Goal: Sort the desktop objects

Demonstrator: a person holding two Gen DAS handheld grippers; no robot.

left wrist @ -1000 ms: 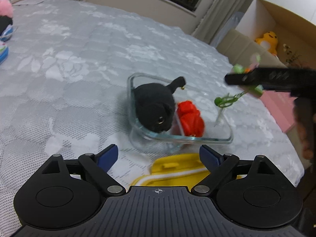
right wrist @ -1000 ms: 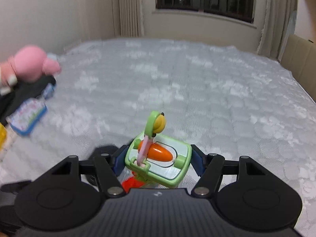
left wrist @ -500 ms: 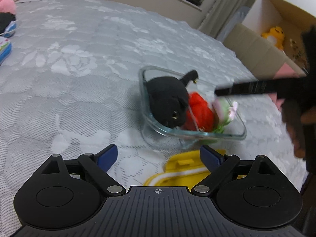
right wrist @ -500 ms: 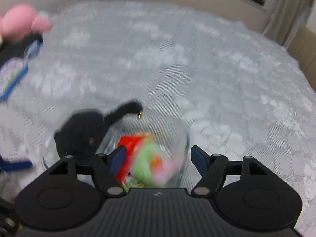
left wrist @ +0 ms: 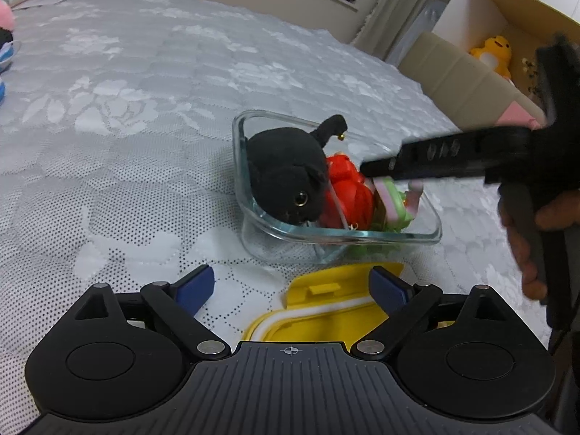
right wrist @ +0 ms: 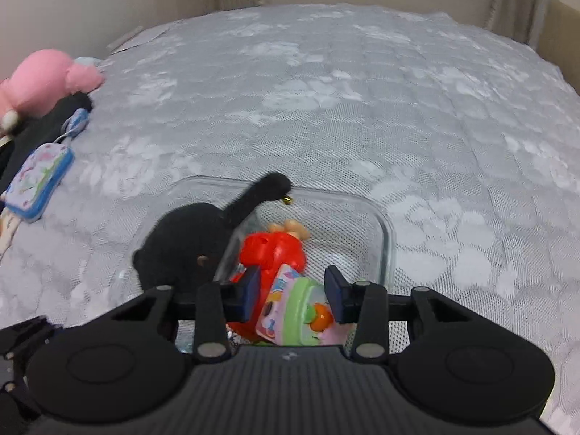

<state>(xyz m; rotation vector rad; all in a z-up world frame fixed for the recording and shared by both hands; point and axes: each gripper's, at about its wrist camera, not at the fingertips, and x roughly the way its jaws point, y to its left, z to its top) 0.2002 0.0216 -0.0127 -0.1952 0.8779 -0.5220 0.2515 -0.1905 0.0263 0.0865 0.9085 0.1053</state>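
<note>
Since the green toy (right wrist: 306,311) is small hard plastic, you can take it as light and stiff but slick on its curved faces, so hold it across its flat sides, not by the thin pink and orange bits. It now lies in the glass dish (left wrist: 431,233), at the near end beside the red toy (left wrist: 346,190), with the black plush (left wrist: 286,172) filling the other half across a glass divider. Your right gripper (right wrist: 291,290) sits low over it, fingers apart with a gap on both sides of the toy, gripping nothing. The dish is heavy, rigid and breakable, so keep the fingertips off its rim. Your left gripper (left wrist: 290,284) hangs spread wide and empty over the yellow lid (left wrist: 326,310), just short of the dish.

A second ago the right fingers were clamped on the green toy, carried above the cloth. Half a second ago it was blurred, dropping into the dish. Now it rests there, released. The left gripper has barely shifted.
</note>
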